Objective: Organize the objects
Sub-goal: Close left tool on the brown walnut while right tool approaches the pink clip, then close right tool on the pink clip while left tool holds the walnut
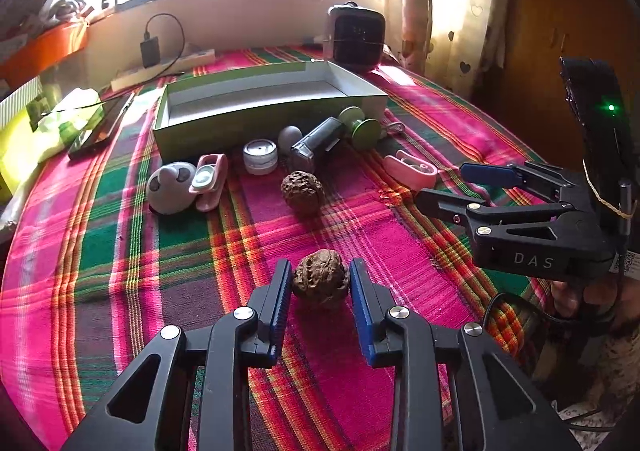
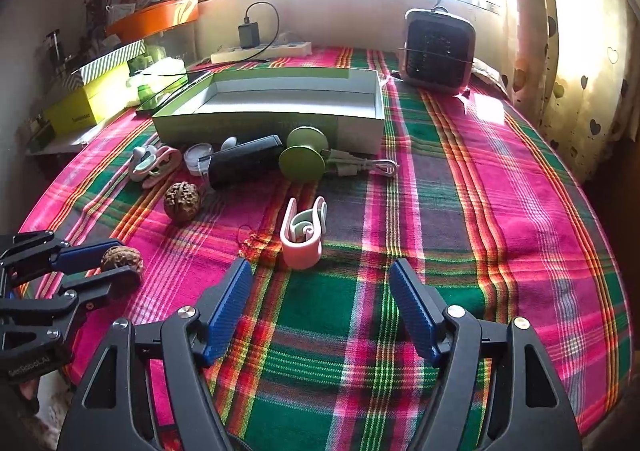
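Observation:
My left gripper [image 1: 320, 271] is closed around a brown walnut [image 1: 320, 281], both blue pads against its sides, low over the plaid cloth; the same grip shows in the right wrist view [image 2: 120, 257]. A second walnut [image 1: 302, 191] lies further back. My right gripper [image 2: 320, 271] is open and empty, just short of a pink clip [image 2: 302, 235]. An open green-and-white box [image 1: 260, 107] stands at the back with nothing in it. In front of it lie a grey mouse [image 1: 170, 187], a pink clip [image 1: 210, 179], a white jar [image 1: 260, 155], a black device [image 1: 318, 143] and a green spool [image 1: 360, 125].
The plaid cloth [image 2: 500, 231] covers the table. A small fan heater [image 2: 438, 47] stands at the back right. A power strip with charger [image 2: 260, 45], a phone [image 1: 100, 129] and yellow boxes [image 2: 92, 99] sit at the back left. A white cable [image 2: 364, 165] lies by the spool.

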Available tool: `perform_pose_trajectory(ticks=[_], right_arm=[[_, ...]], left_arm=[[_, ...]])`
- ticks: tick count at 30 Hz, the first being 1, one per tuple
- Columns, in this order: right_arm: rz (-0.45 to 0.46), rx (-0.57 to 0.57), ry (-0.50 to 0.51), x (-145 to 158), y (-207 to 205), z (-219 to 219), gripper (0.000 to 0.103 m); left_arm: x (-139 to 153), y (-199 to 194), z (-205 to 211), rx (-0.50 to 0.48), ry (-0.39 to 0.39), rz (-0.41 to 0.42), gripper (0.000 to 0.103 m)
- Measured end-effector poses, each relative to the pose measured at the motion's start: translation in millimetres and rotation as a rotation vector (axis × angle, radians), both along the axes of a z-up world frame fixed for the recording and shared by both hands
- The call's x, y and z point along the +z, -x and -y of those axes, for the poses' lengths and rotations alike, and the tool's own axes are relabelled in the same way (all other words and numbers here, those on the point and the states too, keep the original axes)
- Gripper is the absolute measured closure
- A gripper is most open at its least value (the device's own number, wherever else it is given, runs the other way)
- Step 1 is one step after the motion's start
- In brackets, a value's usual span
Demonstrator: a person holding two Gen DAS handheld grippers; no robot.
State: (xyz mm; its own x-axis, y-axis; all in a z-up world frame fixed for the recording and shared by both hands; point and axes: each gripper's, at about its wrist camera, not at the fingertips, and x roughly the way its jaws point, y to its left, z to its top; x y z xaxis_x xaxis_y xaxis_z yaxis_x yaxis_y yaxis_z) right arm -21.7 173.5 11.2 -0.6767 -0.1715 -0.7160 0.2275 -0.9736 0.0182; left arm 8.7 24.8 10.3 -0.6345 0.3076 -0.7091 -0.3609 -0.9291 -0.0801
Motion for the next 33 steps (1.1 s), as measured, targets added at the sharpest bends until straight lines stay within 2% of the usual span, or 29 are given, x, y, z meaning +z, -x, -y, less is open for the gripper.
perform_pose_trajectory(ticks=[4, 8, 13, 21, 33], right_arm=[[0.005, 0.007, -0.01, 0.1, 7.5, 4.7, 0.038], [0.016, 0.006, -0.014, -1.6, 14.0, 6.8, 0.049], [0.021, 0.005, -0.02, -2.3, 19.9, 8.7, 0.056], [0.032, 0.002, -0.014, -3.1, 26.0, 8.3, 0.078], [0.016, 0.021, 0.025, 6.6, 24.7, 9.5, 0.079]], left_arm=[[0.1, 6.1, 2.6, 0.012, 0.001, 0.002, 0.076], [0.5, 11.7, 3.5, 0.019, 0.007, 0.002, 0.076], [0.4, 17.9, 4.9, 0.021, 0.005, 0.004, 0.076], [1.9, 26.6, 4.9, 0.026, 0.005, 0.011, 0.076], [8.4, 34.6, 2.5, 0.018, -0.007, 0.011, 0.076]])
